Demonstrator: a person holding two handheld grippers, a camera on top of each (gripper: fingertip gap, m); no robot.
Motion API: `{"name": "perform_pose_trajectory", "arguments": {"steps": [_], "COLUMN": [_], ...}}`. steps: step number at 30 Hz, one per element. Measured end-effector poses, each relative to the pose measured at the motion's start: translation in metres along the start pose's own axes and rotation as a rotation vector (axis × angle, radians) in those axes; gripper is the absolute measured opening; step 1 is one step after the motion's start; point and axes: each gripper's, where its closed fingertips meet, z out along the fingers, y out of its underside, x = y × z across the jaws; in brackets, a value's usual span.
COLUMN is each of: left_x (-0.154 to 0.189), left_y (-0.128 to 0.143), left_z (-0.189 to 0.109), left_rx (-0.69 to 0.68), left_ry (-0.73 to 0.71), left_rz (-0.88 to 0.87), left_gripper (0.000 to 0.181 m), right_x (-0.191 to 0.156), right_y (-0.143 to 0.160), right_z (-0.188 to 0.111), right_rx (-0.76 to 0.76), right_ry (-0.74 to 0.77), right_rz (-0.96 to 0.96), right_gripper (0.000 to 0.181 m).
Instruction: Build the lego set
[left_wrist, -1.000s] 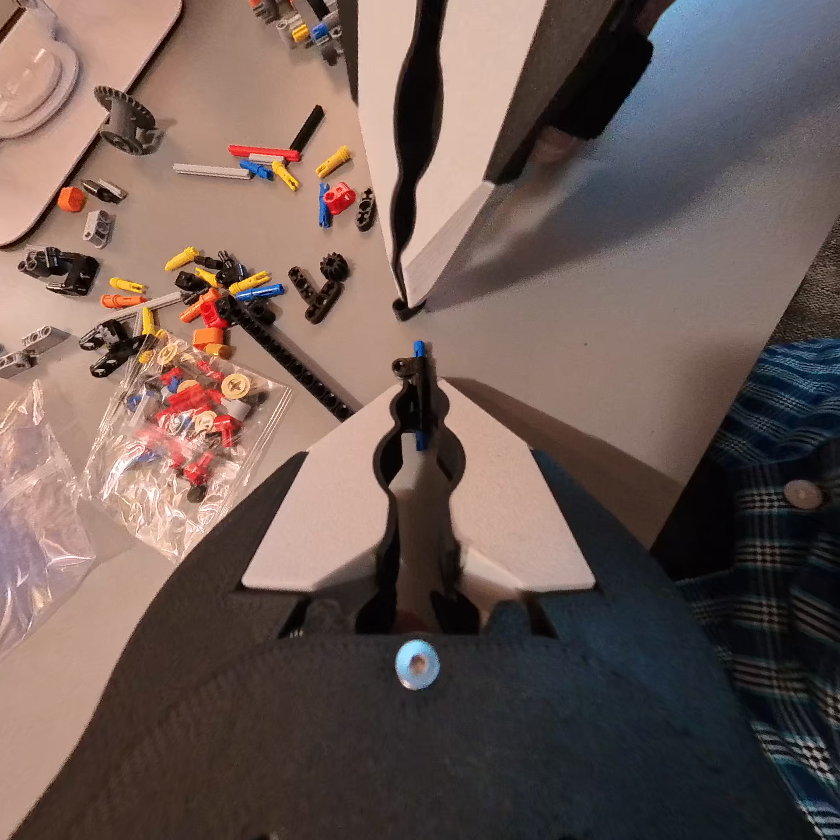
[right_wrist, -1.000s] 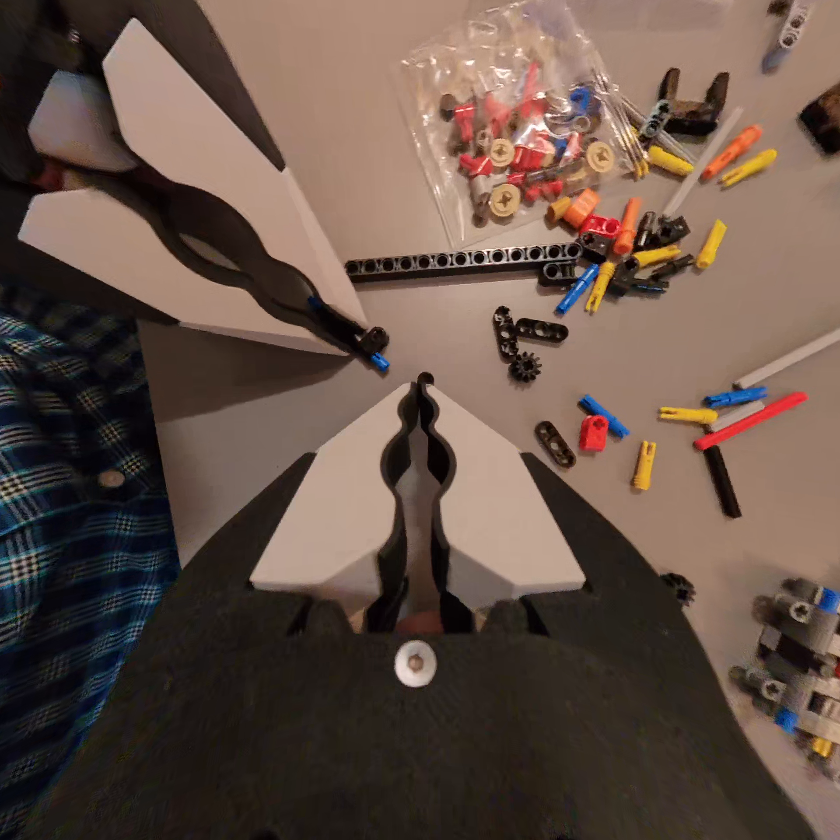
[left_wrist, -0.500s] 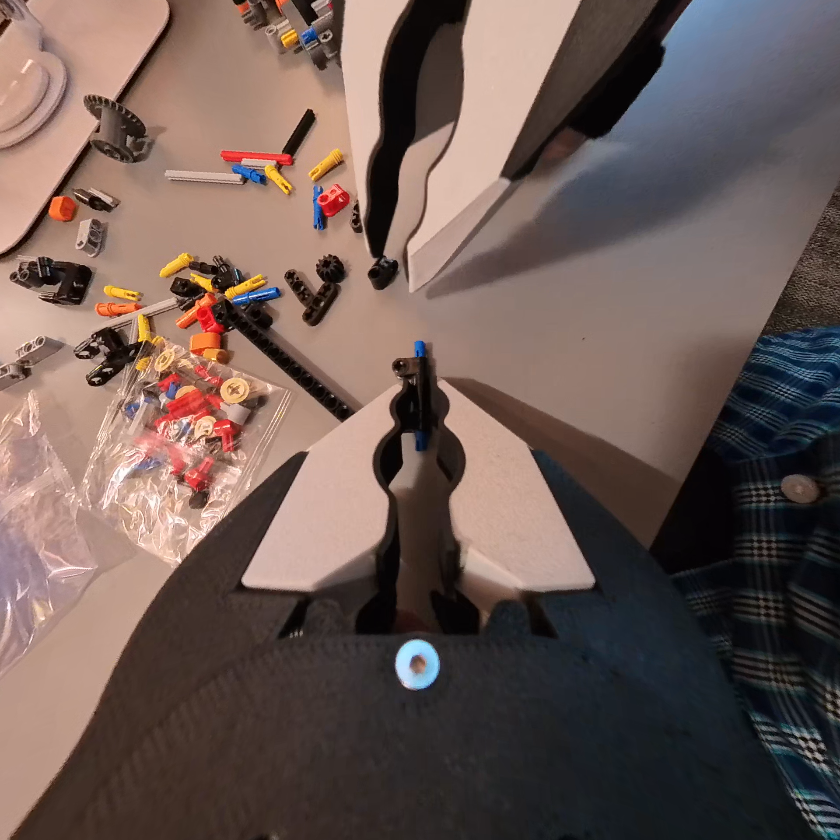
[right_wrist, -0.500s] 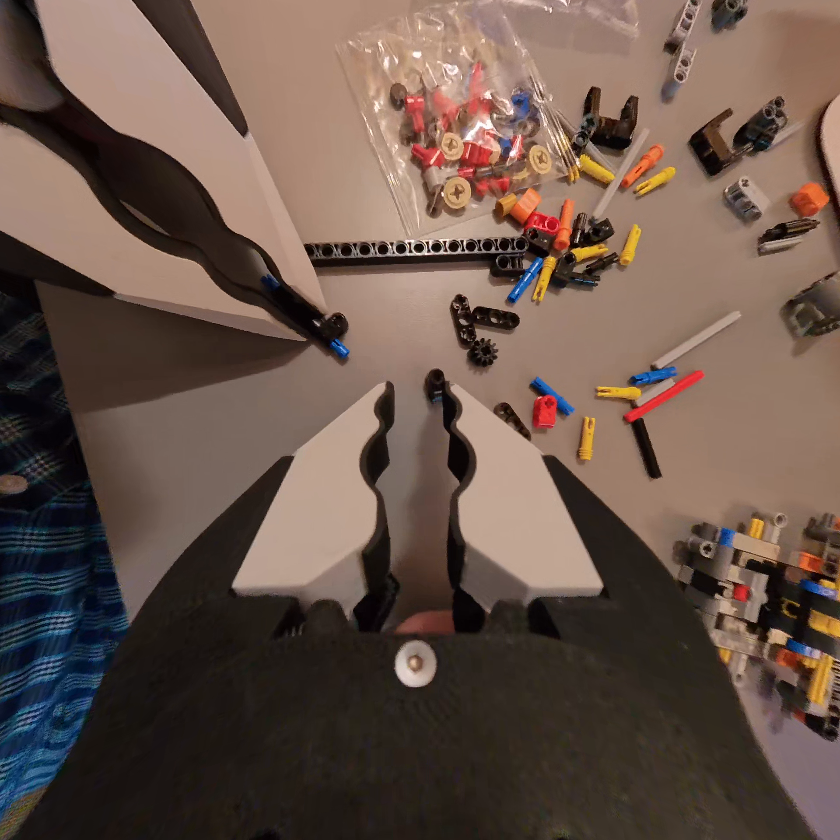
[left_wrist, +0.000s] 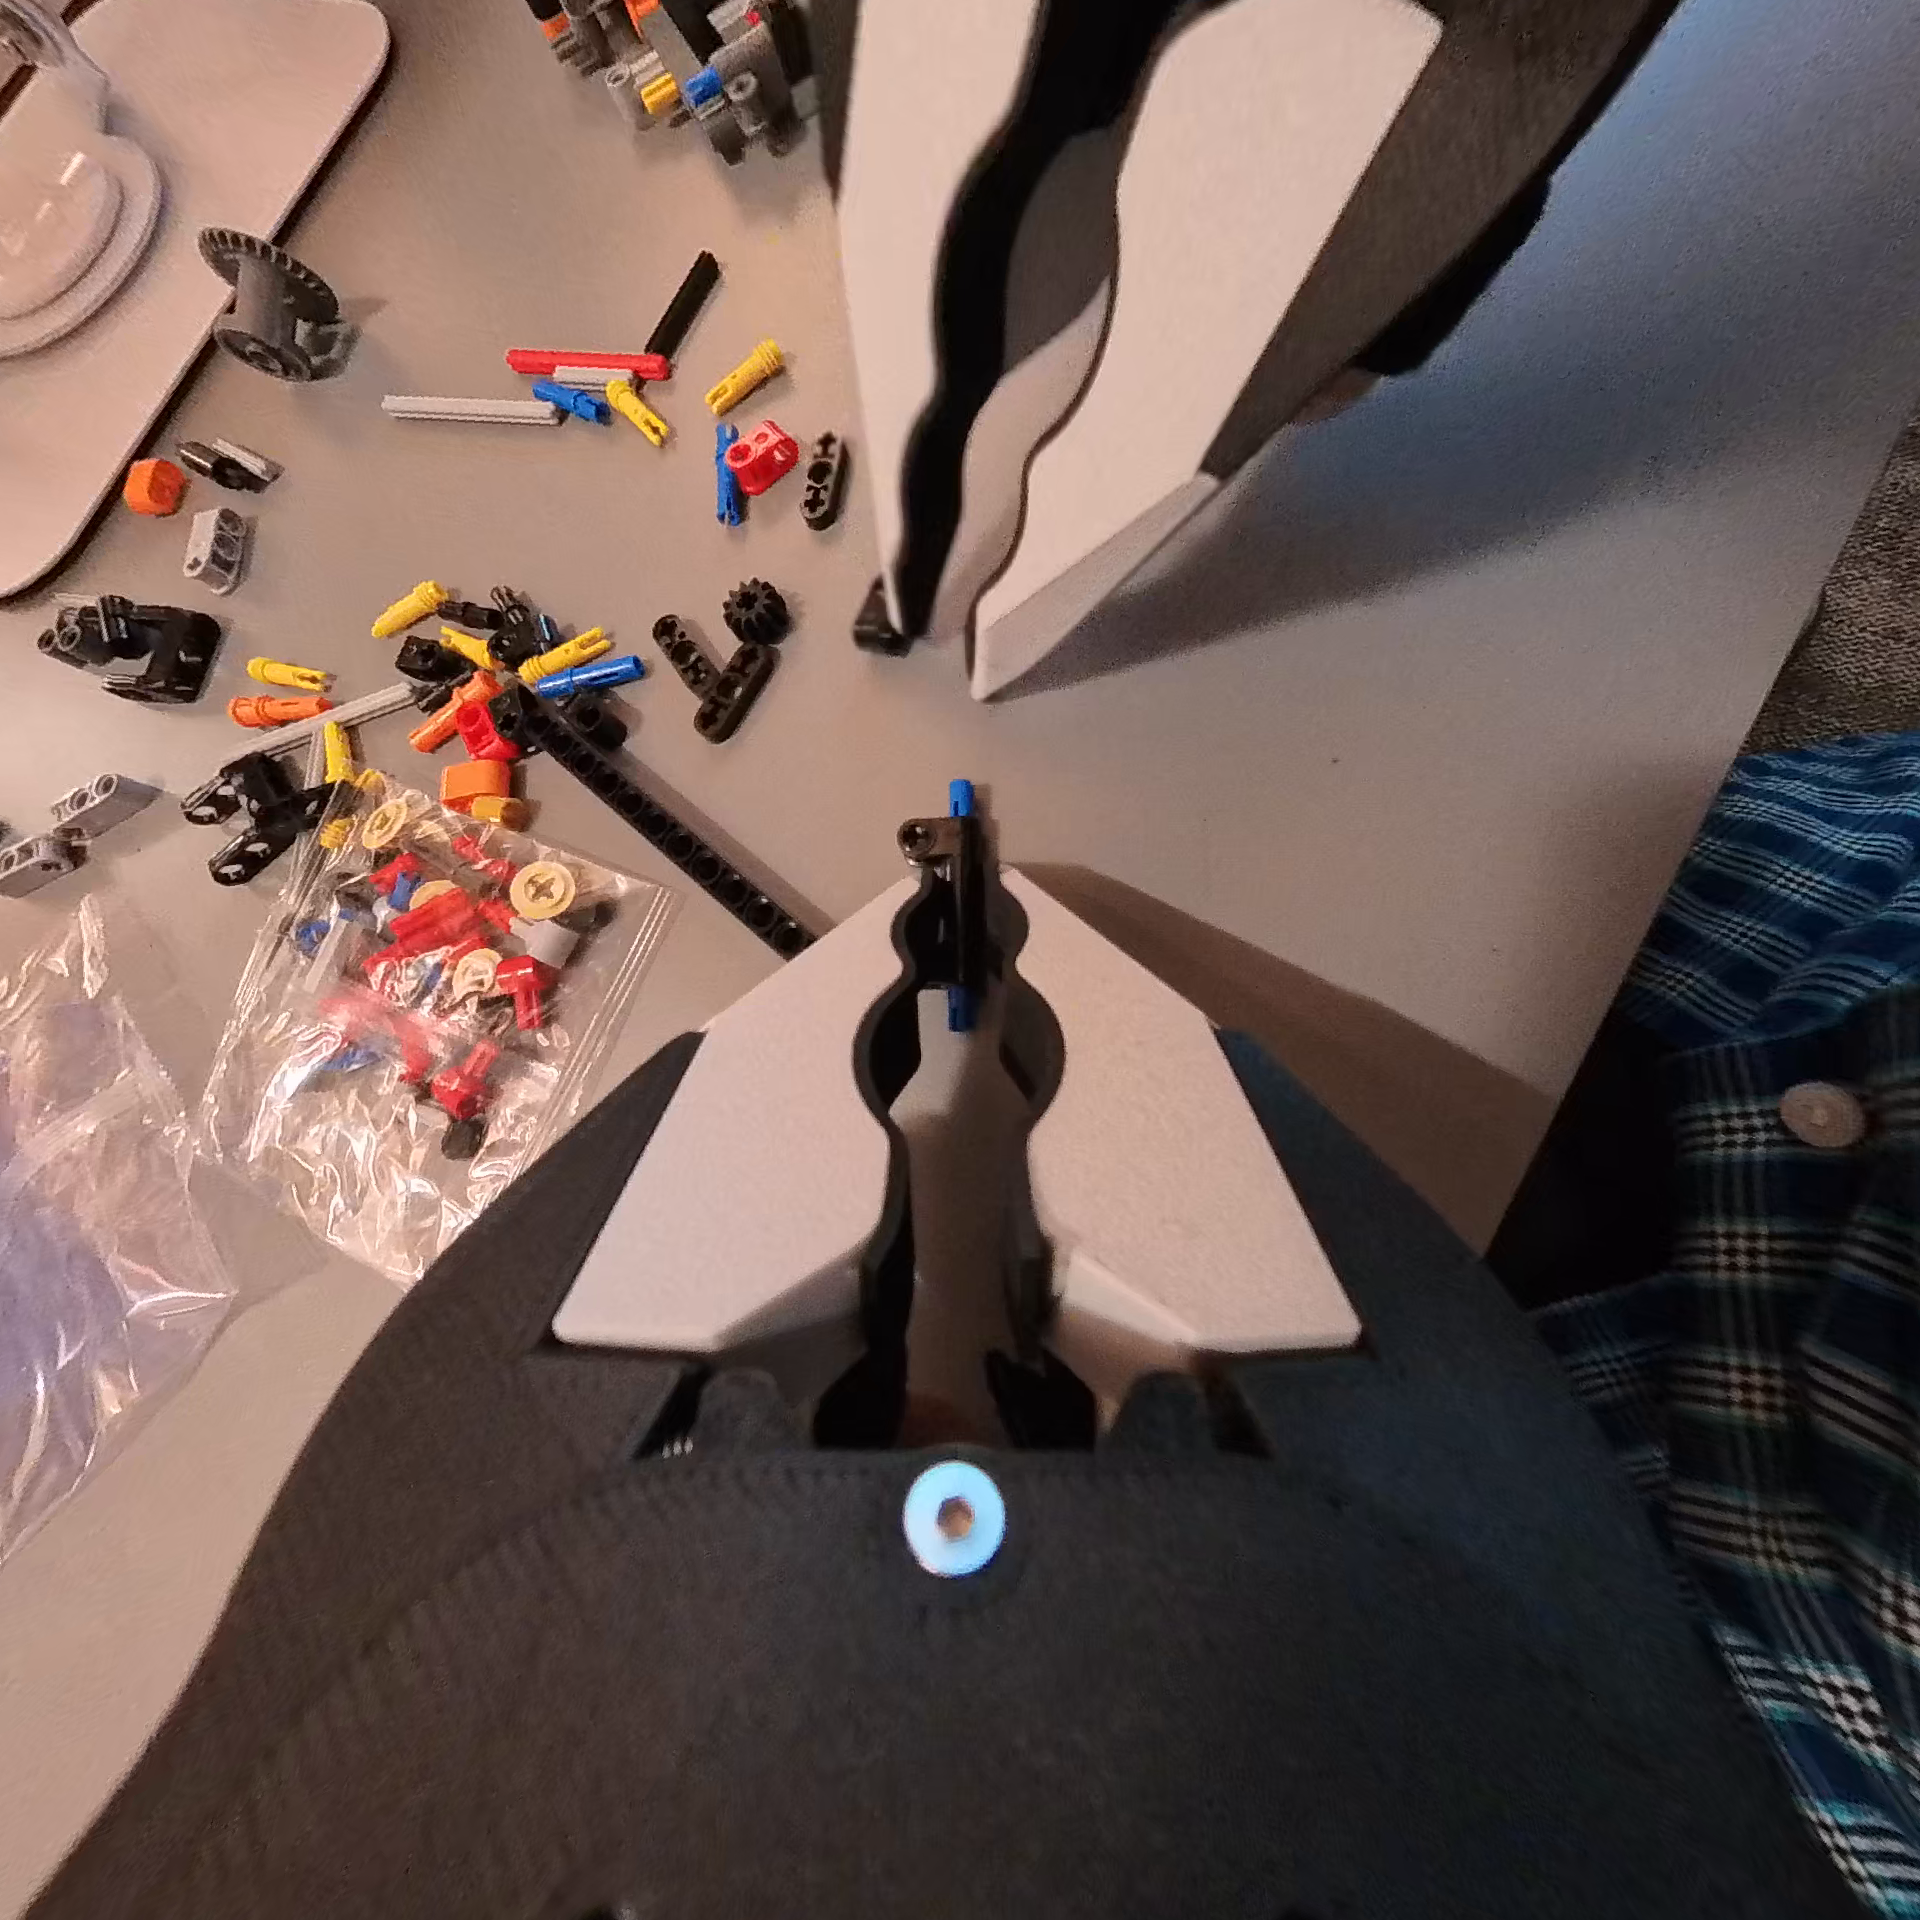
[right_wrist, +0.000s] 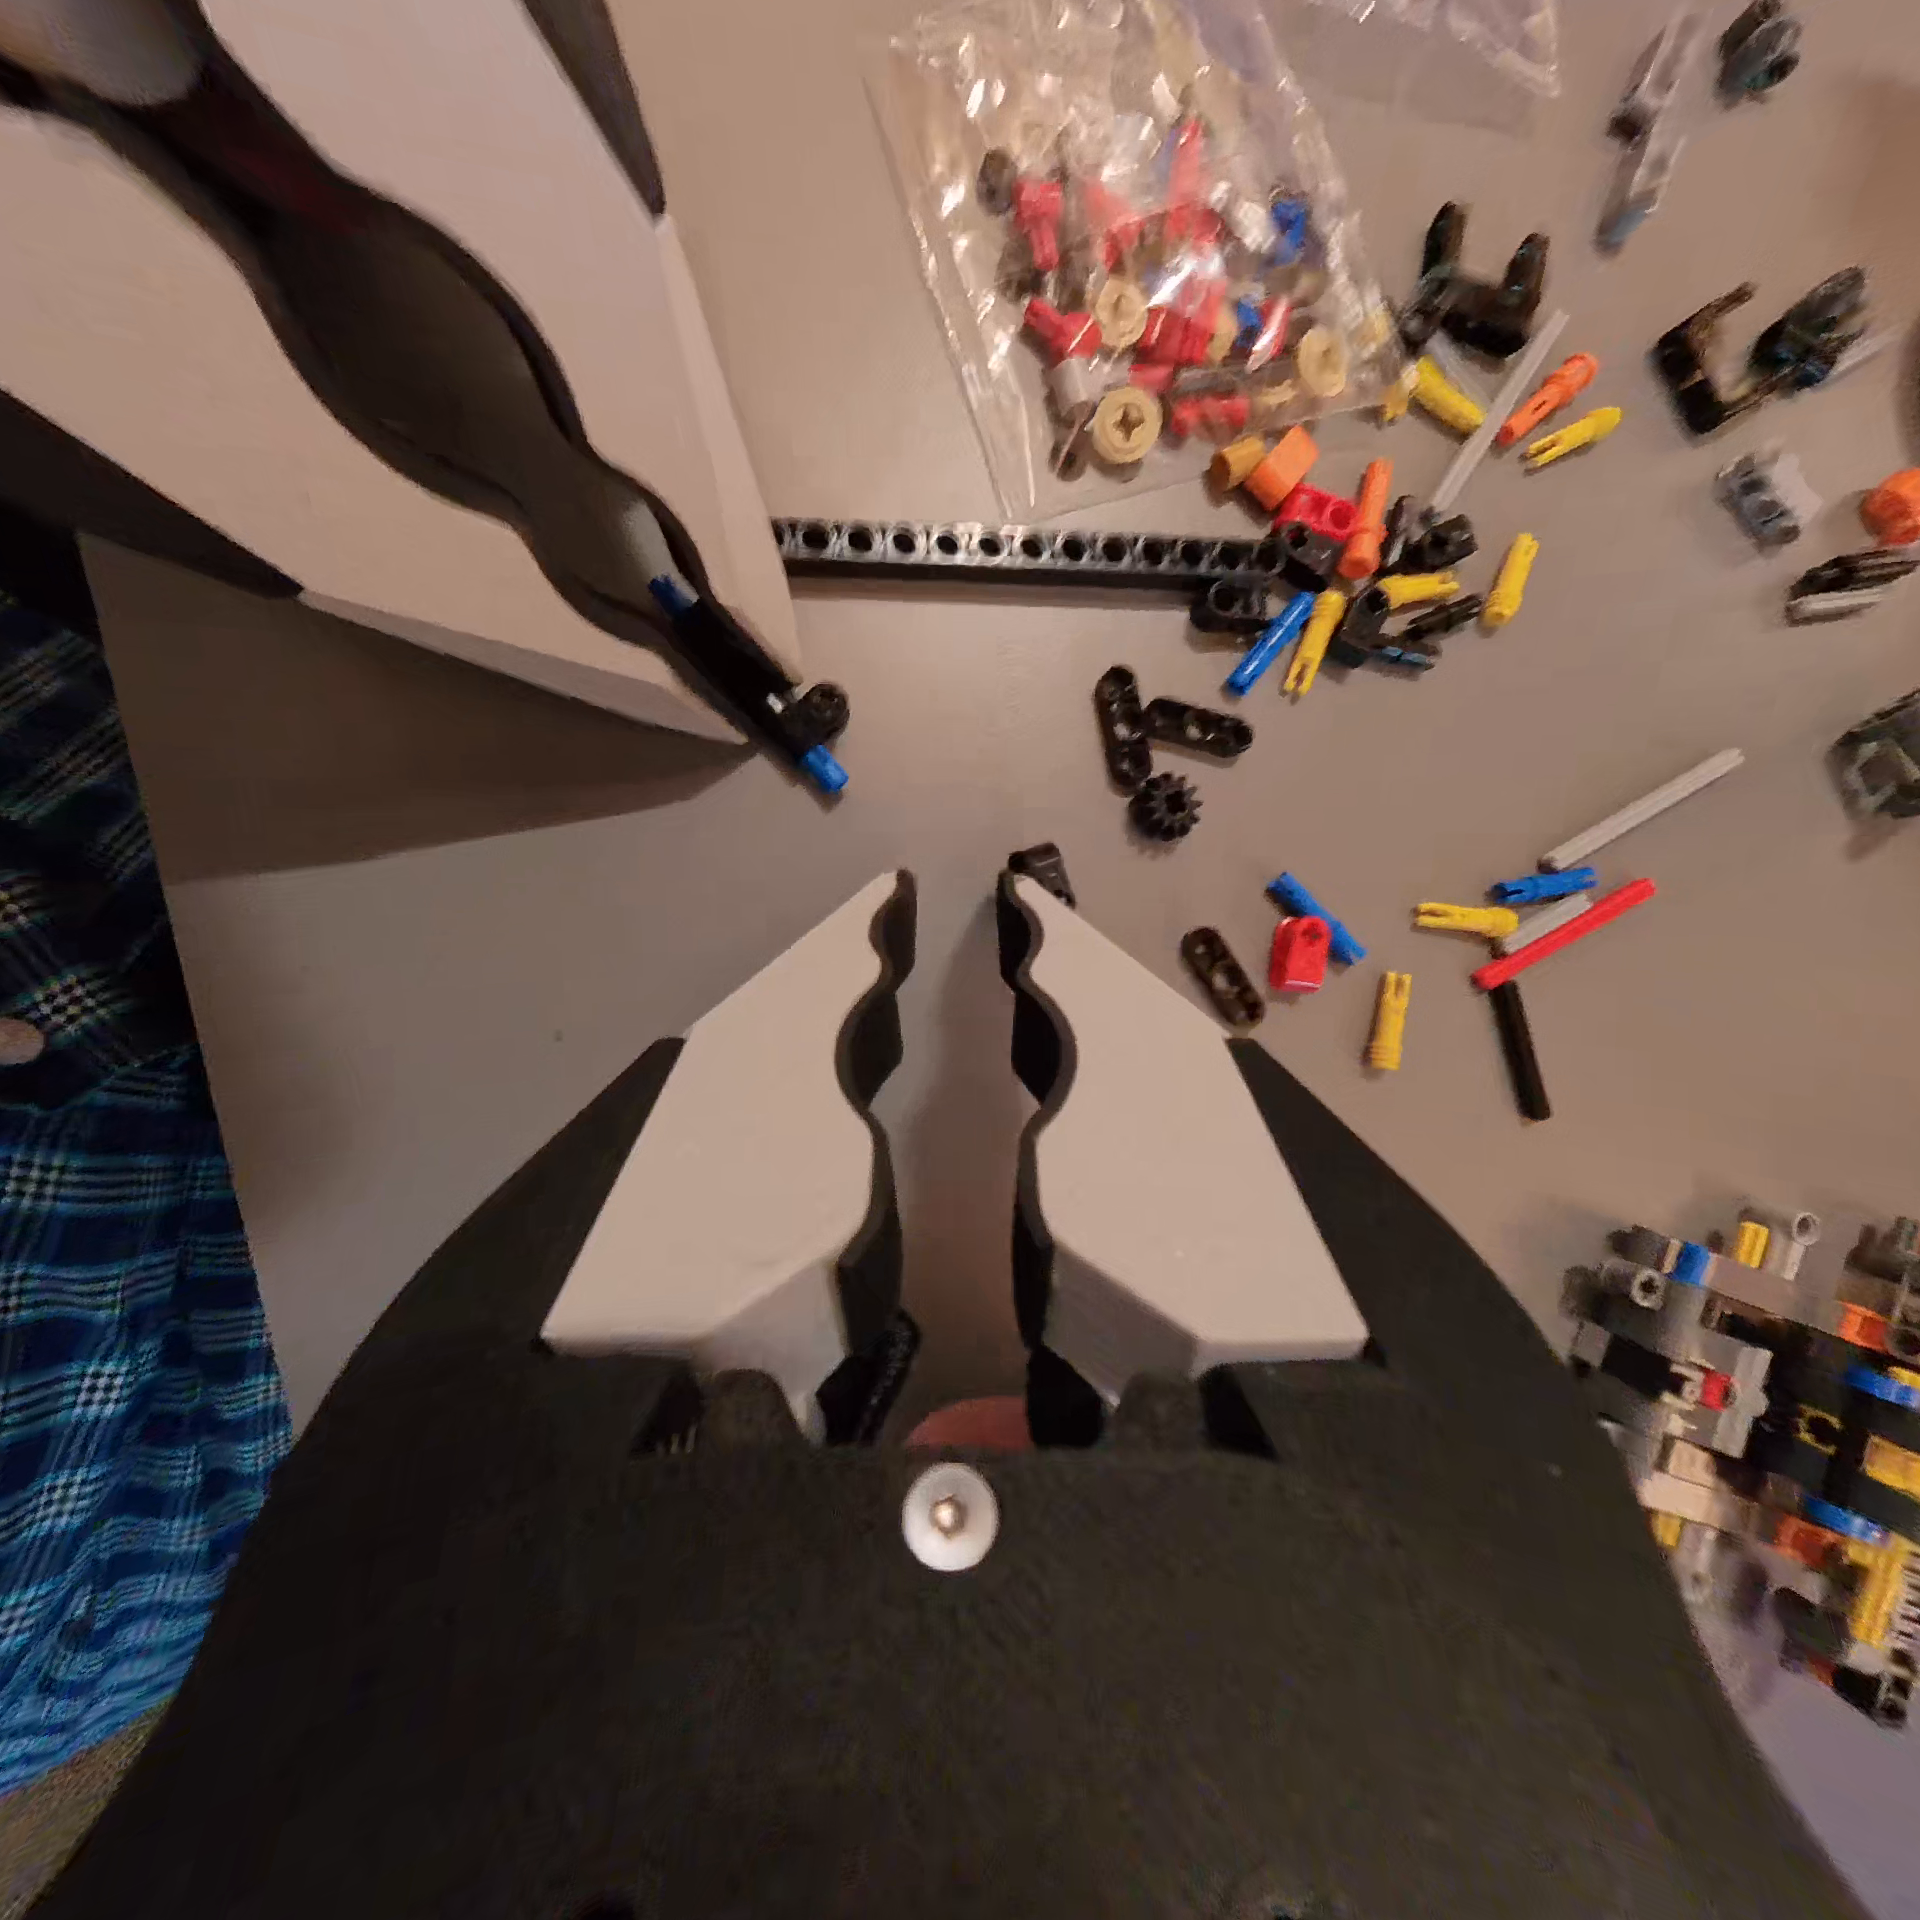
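My left gripper (left_wrist: 951, 894) is shut on a small black connector with a blue pin (left_wrist: 958, 831) through it, held above the grey table (left_wrist: 1299, 831). It also shows in the right wrist view (right_wrist: 774, 707) at upper left, the connector (right_wrist: 821, 712) sticking out of its tips. My right gripper (right_wrist: 956, 883) is open, its jaws a finger-width apart. A small black piece (right_wrist: 1044, 862) sits against its right fingertip; I cannot tell whether it rests on the table. In the left wrist view the right gripper (left_wrist: 935, 655) hangs at top centre, that piece (left_wrist: 876, 629) at its tip.
A half-built model (right_wrist: 1766, 1403) stands at lower right. A long black beam (right_wrist: 1029, 545), a bag of parts (right_wrist: 1132, 291), a black gear (right_wrist: 1166, 805) and several loose pins lie beyond. A grey board (left_wrist: 208, 156) lies far left. A person's plaid shirt (left_wrist: 1766, 1039) is at the table edge. About 4 cm separates my left fingertips from my right. From my right tips it is roughly 20 cm to the half-built model (right_wrist: 1766, 1403); from my left, 25 cm.
My right gripper was shut on the small black piece a second ago; its jaws have opened and the piece now sits by the right fingertip. My left gripper keeps its hold.
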Motion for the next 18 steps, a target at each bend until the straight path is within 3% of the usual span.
{"name": "perform_pose_trajectory", "arguments": {"steps": [6, 11, 18], "left_x": [0.000, -0.001, -0.004], "left_y": [0.000, 0.000, -0.001], "left_z": [0.000, 0.001, 0.003], "left_rx": [0.000, -0.002, -0.006], "left_ry": [-0.003, -0.008, -0.026], "left_rz": [0.001, -0.003, -0.009], "left_gripper": [0.005, 0.005, 0.005], "right_x": [-0.004, 0.013, 0.006], "right_y": [-0.006, -0.003, -0.003], "right_z": [-0.011, -0.009, 0.002], "right_rx": [0.044, 0.042, 0.038], "right_ry": [-0.025, 0.041, -0.015], "right_rz": [0.033, 0.066, 0.091], "right_gripper": [0.015, 0.018, 0.005]}}
